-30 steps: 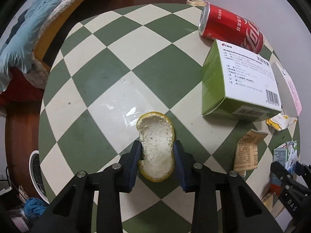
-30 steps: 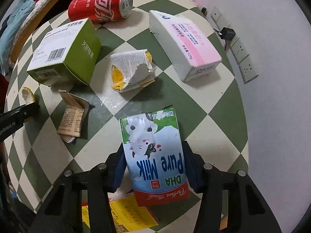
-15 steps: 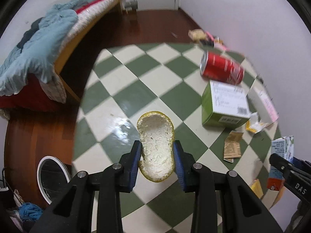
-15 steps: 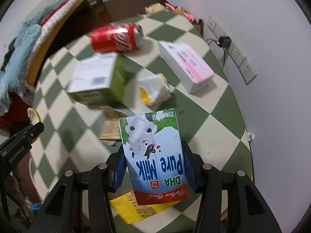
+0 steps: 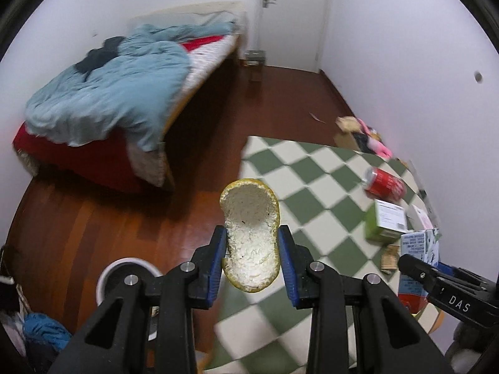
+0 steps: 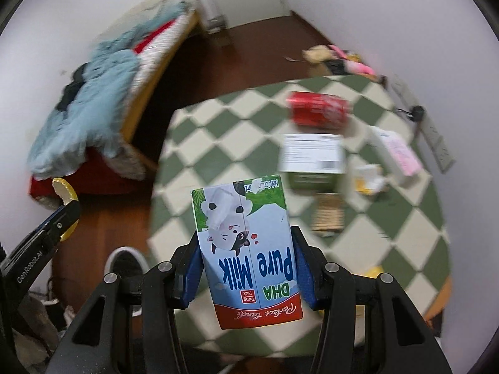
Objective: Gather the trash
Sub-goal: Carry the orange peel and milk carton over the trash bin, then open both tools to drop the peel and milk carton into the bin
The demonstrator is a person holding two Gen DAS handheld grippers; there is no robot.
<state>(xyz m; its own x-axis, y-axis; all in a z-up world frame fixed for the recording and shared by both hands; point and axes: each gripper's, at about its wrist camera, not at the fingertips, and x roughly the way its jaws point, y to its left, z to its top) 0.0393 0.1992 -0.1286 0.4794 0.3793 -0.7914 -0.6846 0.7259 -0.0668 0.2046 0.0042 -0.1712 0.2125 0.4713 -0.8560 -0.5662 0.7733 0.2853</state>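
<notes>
My left gripper [image 5: 251,249] is shut on a piece of yellow citrus peel [image 5: 249,233], white pith up, held high over the table's left edge. My right gripper [image 6: 246,255] is shut on a blue-and-white milk carton [image 6: 246,249], also lifted above the table. The carton [image 5: 419,249] and right gripper show in the left wrist view; the peel [image 6: 64,191] shows in the right wrist view. On the green-checked table [image 6: 224,131] lie a red cola can [image 6: 318,110], a green box [image 6: 313,162], a pink-white box [image 6: 397,152], a torn yellow wrapper [image 6: 369,179] and a brown wrapper [image 6: 327,215].
A round white bin [image 5: 124,275] stands on the wooden floor left of the table, below the left gripper; it also shows in the right wrist view [image 6: 124,258]. A bed with a blue quilt [image 5: 109,90] fills the left. Clutter [image 5: 361,131] lies by the far wall.
Both grippers have risen well above the table with the peel and the carton held. The views have pulled back and swung left, bringing the floor, bed and white bin into sight.
</notes>
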